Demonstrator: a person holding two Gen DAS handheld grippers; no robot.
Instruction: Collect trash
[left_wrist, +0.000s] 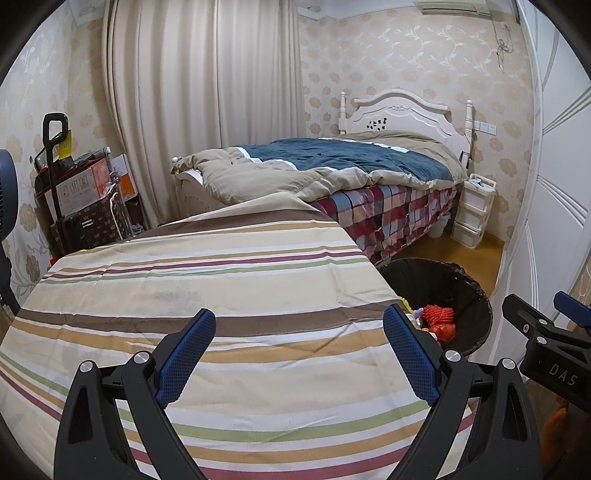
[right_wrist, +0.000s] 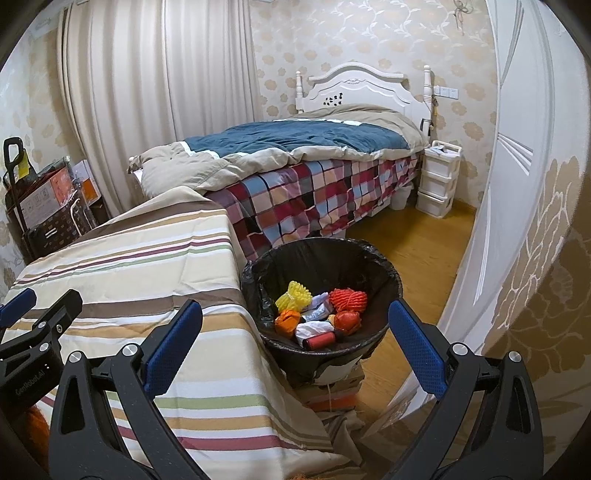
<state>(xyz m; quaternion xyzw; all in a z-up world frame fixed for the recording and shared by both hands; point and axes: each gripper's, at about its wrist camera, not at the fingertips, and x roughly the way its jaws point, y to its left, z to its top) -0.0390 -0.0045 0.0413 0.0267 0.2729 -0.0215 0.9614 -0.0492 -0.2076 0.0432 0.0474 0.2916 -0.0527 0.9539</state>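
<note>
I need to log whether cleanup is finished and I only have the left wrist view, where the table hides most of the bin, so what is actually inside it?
Observer: The right wrist view looks down into the black-lined trash bin. It holds a yellow foam net, a red foam net, orange and red crumpled wads and some white wrappers.
Operator: What does the bin stand on?
Observer: It sits raised on a stack of flat boxes beside the striped tablecloth, not directly on the floor.
Operator: Is the right gripper carrying anything?
Observer: No. The right gripper is open with nothing between its fingers, just in front of the bin. The left gripper is open too.
</note>
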